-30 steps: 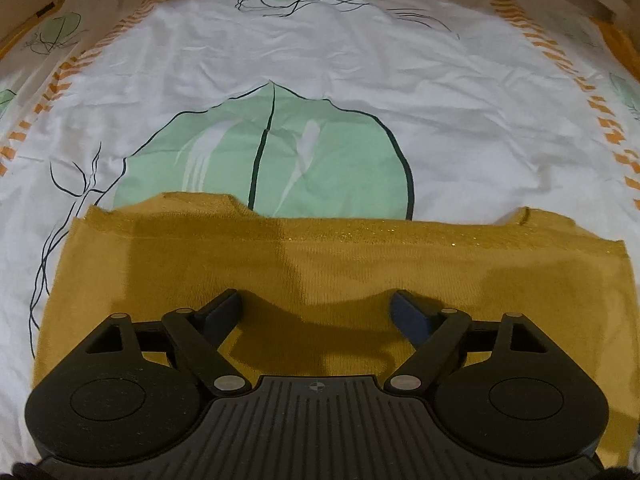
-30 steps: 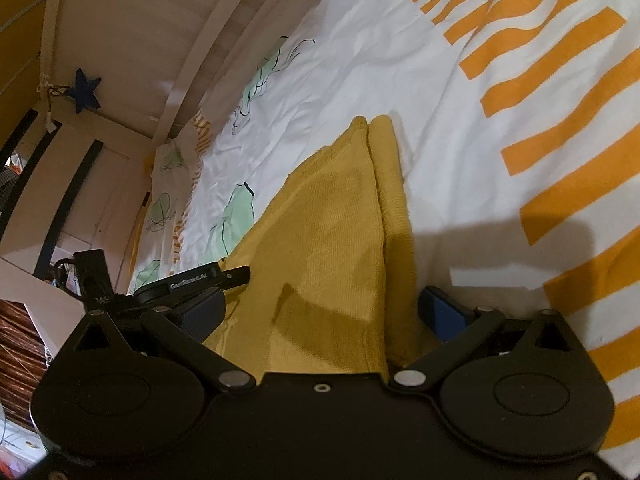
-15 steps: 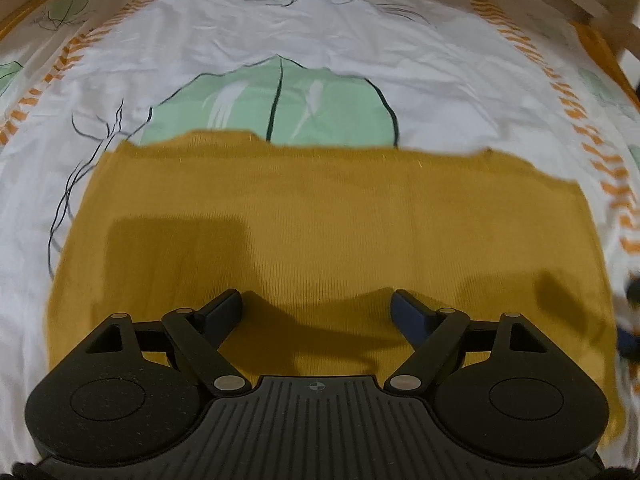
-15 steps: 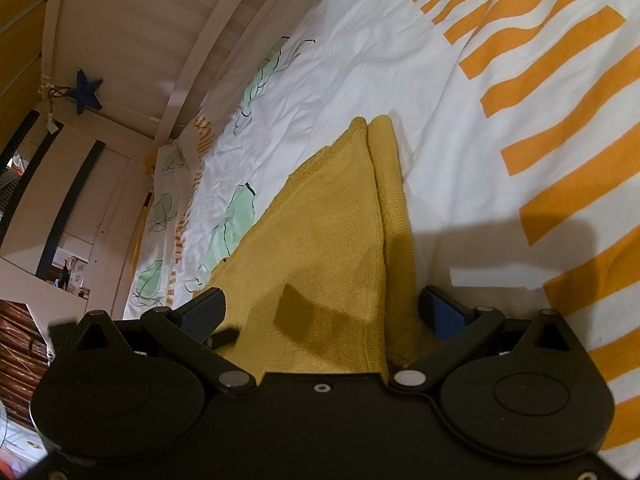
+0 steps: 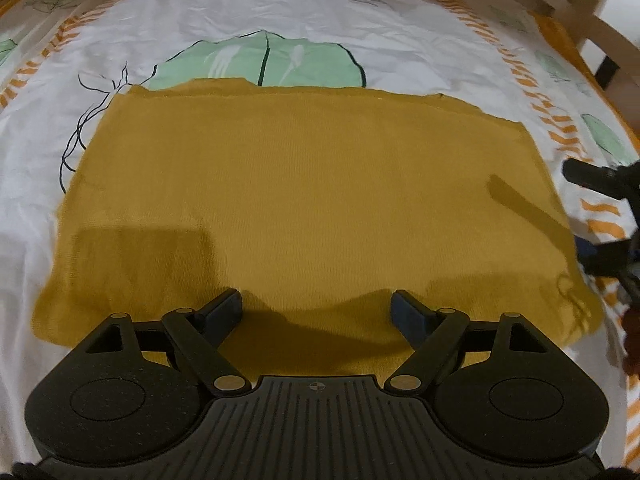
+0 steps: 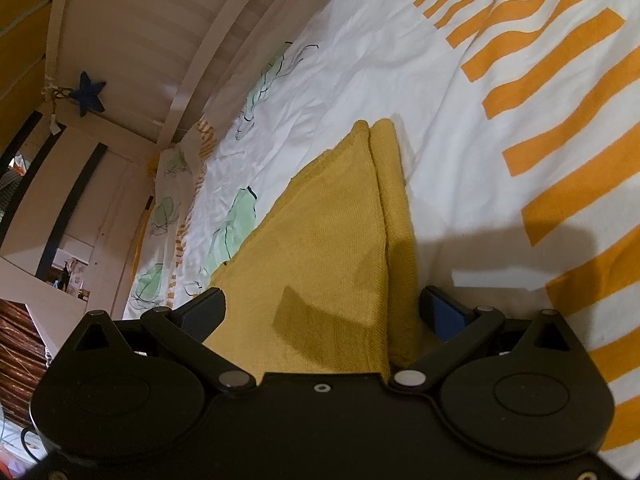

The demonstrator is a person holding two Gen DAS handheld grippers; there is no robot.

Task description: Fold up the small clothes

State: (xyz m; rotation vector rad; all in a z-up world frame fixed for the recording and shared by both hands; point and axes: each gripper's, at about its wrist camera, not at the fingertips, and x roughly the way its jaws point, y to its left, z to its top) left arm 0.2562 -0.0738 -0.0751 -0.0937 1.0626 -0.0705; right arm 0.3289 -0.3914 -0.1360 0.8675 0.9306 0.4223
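Mustard garment flat on bedsheet

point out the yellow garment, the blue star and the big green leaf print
yellow garment (image 5: 312,200): left wrist view, middle of the cloth
blue star (image 6: 89,93): right wrist view, its centre
green leaf print (image 5: 256,62): left wrist view, leaf middle

Bed covered by a white sheet, creased, printed with green leaves outlined in black and bands of orange stripes. Pale wooden rail runs along the far side of the bed; slatted frame at upper right in the left wrist view. Blue star hangs from the corner post. White cupboard with dark strips beyond. Wicker basket at lower left. Light dim and warm; hard-edged shadows lie on the sheet.
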